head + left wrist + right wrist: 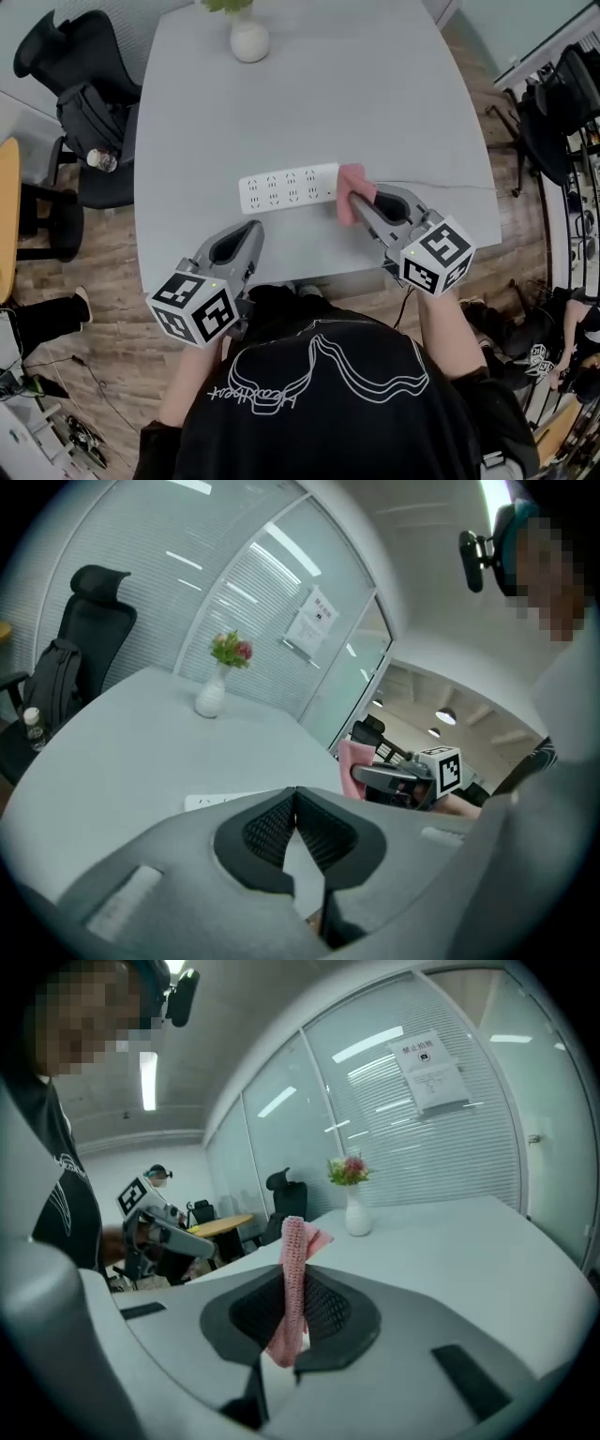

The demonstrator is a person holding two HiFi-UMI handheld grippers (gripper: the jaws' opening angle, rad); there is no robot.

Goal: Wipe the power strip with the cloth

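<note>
A pale grey table [394, 103] fills the middle of the head view. Wooden floor [103, 281] lies around it, and a black chair [80, 112] stands at the upper left of the frame. A white vase [249, 39] stands at the top edge of the table, well apart from the other things. In the left gripper view it carries small flowers [231, 649]. Glass walls with blinds [422, 1147] close the room behind it.

The white power strip [286, 190] lies flat near the centre of the frame, with its long side running left to right and its sockets facing up. A thin cable [441, 186] leaves its right end and runs toward the right edge of the table.

The right claw [358, 201] comes in from the lower right and is clamped on the pink cloth [352, 184]. In the right gripper view the cloth stands as a narrow upright fold between the two pads, pressed from both sides. In the head view the cloth sits at the right end of the power strip, touching it and covering that end.

The left claw [253, 228] is at the lower left of the strip, near its front edge but apart from it, close to the near rim of the table. In the left gripper view its jaws are together at the tips, with nothing between them.
</note>
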